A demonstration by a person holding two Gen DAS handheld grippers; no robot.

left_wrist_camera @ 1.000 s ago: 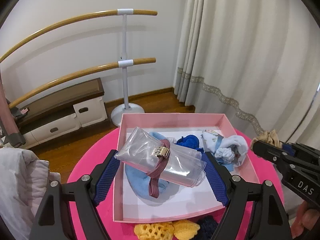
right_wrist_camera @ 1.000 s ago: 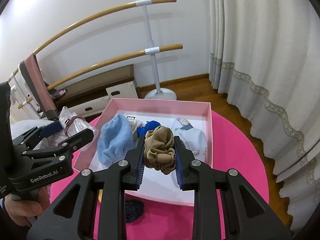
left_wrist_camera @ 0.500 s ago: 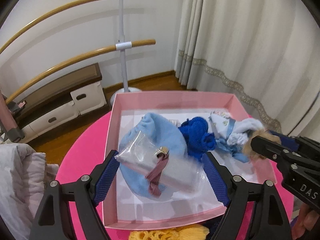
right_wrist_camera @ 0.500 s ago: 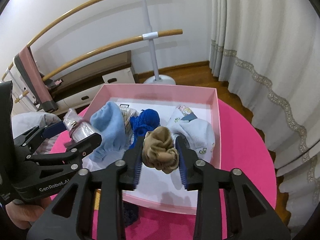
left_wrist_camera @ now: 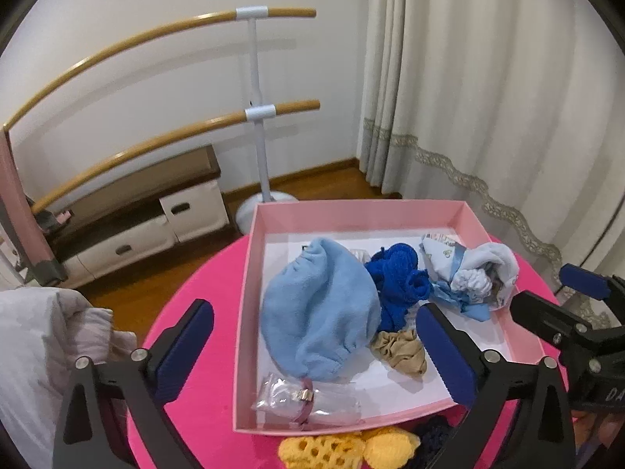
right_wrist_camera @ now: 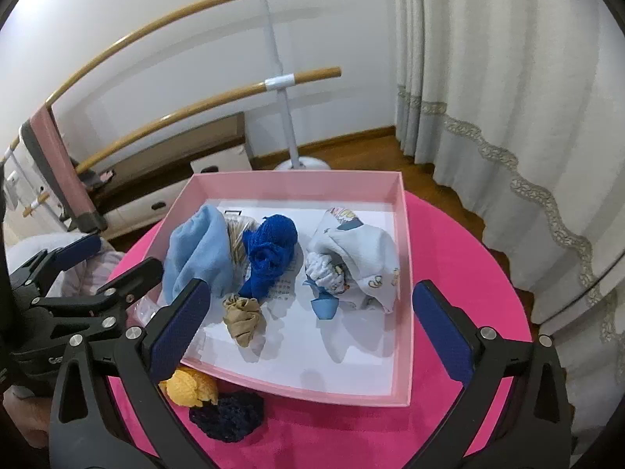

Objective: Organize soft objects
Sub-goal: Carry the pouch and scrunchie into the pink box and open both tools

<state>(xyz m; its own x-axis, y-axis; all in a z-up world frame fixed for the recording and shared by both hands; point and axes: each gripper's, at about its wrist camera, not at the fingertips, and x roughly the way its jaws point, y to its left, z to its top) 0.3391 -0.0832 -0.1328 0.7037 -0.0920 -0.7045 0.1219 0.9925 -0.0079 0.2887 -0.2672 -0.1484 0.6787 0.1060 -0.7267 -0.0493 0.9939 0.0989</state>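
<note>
The clear pouch [left_wrist_camera: 308, 406] now lies in the pink box [left_wrist_camera: 351, 209], in its near left corner, no longer held in the left gripper [left_wrist_camera: 316, 348], whose jaws stand wide apart. Its long axis runs roughly along the near wall, though blur makes the ends hard to read. The tan bundle [right_wrist_camera: 244, 318] has likewise left the right gripper [right_wrist_camera: 308, 316], also wide open. Yellow knit [right_wrist_camera: 189, 387] and dark knit [right_wrist_camera: 226, 416] wait on the table [right_wrist_camera: 449, 242].
</note>
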